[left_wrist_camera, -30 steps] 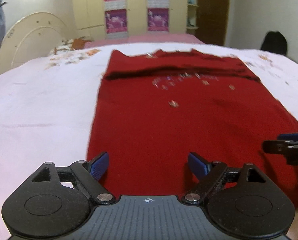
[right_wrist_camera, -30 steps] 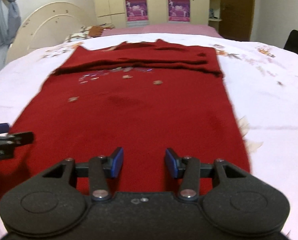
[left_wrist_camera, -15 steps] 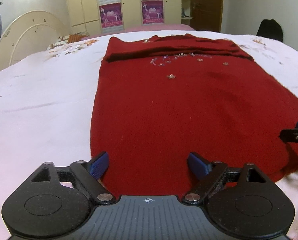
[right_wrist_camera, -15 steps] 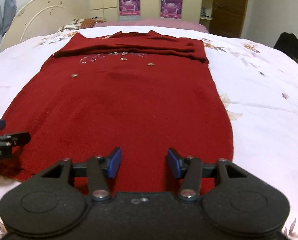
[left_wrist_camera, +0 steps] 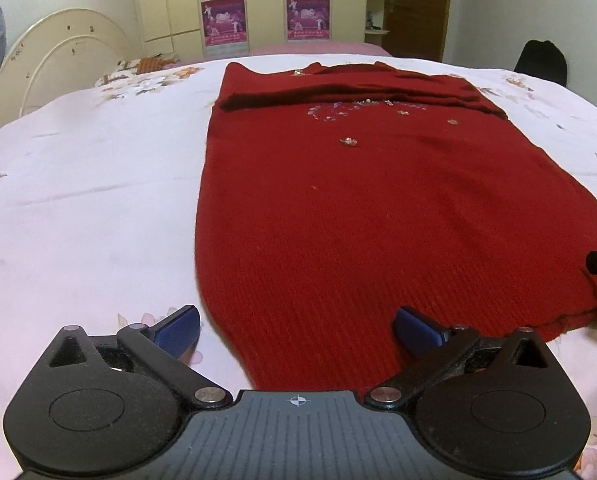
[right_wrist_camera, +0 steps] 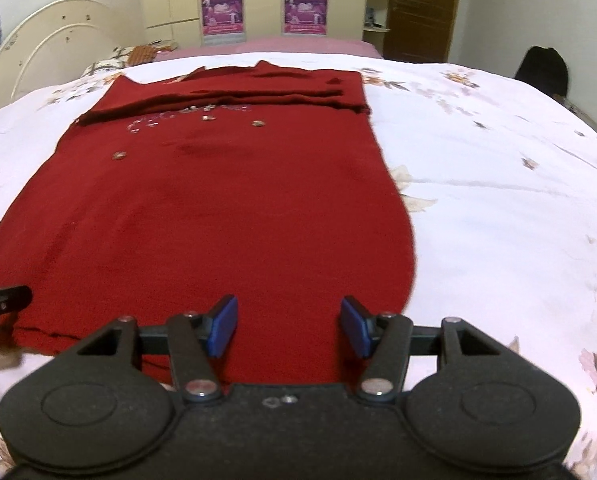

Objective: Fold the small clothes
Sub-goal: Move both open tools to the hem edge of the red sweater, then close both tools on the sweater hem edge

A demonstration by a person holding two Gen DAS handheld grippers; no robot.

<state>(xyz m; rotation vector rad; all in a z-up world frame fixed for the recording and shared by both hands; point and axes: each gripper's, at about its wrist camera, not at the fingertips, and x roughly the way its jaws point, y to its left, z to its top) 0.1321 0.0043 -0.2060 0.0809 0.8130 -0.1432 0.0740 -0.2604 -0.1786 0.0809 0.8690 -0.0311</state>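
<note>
A red knit sweater (left_wrist_camera: 358,208) lies flat on the pale floral bedspread (left_wrist_camera: 78,200), stretching away from both claws toward the far end of the bed. Its sleeves are already laid across the chest at that far end, above a scatter of sequins (left_wrist_camera: 338,110), so the next fold probably starts from the hem (right_wrist_camera: 98,340), the part nearest the claws. That would explain why each claw sits at a lower corner.

The left gripper (left_wrist_camera: 296,326) is spread as wide as it goes, with nothing pinched. Its left blue pad sits over bare bedspread just outside the sweater's left edge and its right pad over the knit, so the left hem corner lies between them. It tilts steeply down toward the bed.

The right gripper (right_wrist_camera: 288,330) is partly spread and its jaws are opening. Red knit lies below and between the pads, but they do not press on it. The sweater's right edge runs just beyond its right pad. It also tilts down, aimed along the garment.

Each claw's tip shows at the edge of the other's view, level with the hem. Whether either claw touches the cloth is hard to tell from this angle.
</note>
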